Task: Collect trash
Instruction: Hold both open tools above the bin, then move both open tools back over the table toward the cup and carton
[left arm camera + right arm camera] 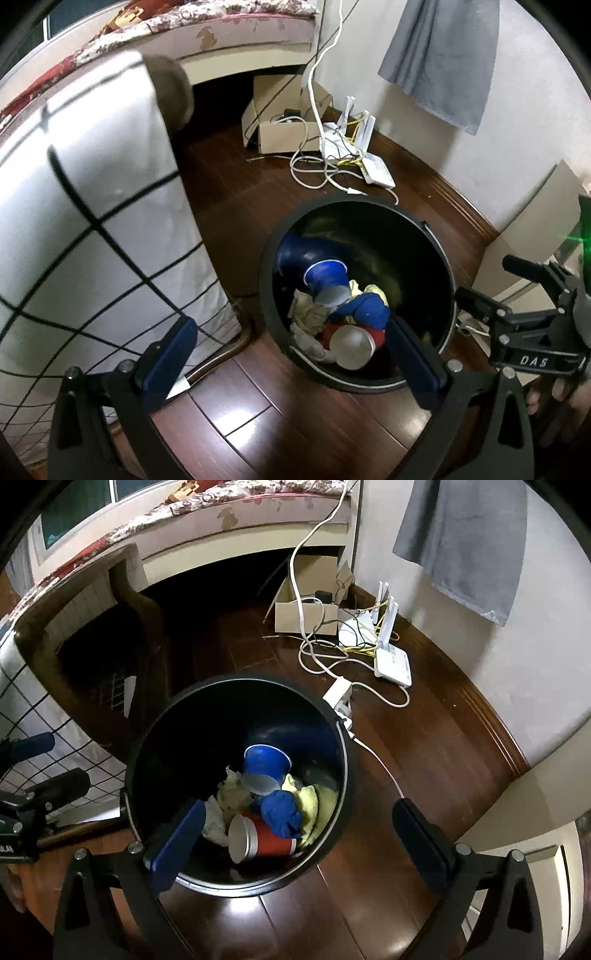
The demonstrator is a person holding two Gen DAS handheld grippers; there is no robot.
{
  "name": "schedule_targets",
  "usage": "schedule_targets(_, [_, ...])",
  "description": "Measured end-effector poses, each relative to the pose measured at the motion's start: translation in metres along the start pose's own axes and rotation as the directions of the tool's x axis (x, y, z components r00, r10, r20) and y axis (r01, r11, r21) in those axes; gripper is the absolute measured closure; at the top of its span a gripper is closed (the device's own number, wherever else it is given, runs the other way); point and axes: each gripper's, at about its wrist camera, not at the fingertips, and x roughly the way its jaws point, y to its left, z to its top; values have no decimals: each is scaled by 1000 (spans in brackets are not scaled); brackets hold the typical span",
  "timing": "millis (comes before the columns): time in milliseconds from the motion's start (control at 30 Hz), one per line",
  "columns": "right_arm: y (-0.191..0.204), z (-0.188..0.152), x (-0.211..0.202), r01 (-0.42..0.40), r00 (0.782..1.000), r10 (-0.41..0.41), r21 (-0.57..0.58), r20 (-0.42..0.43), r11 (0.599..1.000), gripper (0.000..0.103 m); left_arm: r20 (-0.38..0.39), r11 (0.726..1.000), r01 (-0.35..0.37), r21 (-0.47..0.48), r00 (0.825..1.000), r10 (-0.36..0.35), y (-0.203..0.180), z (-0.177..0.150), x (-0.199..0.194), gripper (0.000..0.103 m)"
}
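So both tools are hanging over the black trash bin [236, 882], which sits on the dark wood floor [406, 760] next to a white cloth with a black grid pattern [92, 206]. The left tool [291, 354] has its jaws spread wide with nothing between the pads; the bin is just ahead of it and off to the right, with the right-hand finger [413, 362] overlapping the bin's near rim in that view. The right tool [299, 842] is spread wide and empty too, and sits pretty much straight over the bin's near edge, its left finger [177, 845] in front of the opening.

Inside the bin it's a little pile: a blue paper cup [265, 768] tipped on its side, a red paper cup [258, 840] lying on its side with the open end toward the camera, a crumpled blue wad [280, 814], something yellow [314, 805] and some scrunched whitish paper [218, 819].

Behind the bin there's a tangle of white cables [321, 653], a white router [393, 661] and an open cardboard box [303, 616] by the wall.
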Motion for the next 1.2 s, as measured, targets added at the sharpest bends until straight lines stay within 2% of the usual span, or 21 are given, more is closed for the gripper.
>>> schedule_targets(567, [31, -5, -53, -25, 995, 25, -10, 92, 1000, 1, 93, 999, -20, -37, 995, 23, 15, -17, -52, 1])
schedule_targets(833, [53, 1, -86, -34, 987, 38, -23, 156, 999, 1, 158, 997, -10, -71, 987, 21, 31, -23, -86, 1])
schedule_targets(1200, [87, 16, -116, -57, 970, 72, -71, 231, 996, 1, 221, 989, -33, -145, 973, 65, 61, -26, -116, 1])
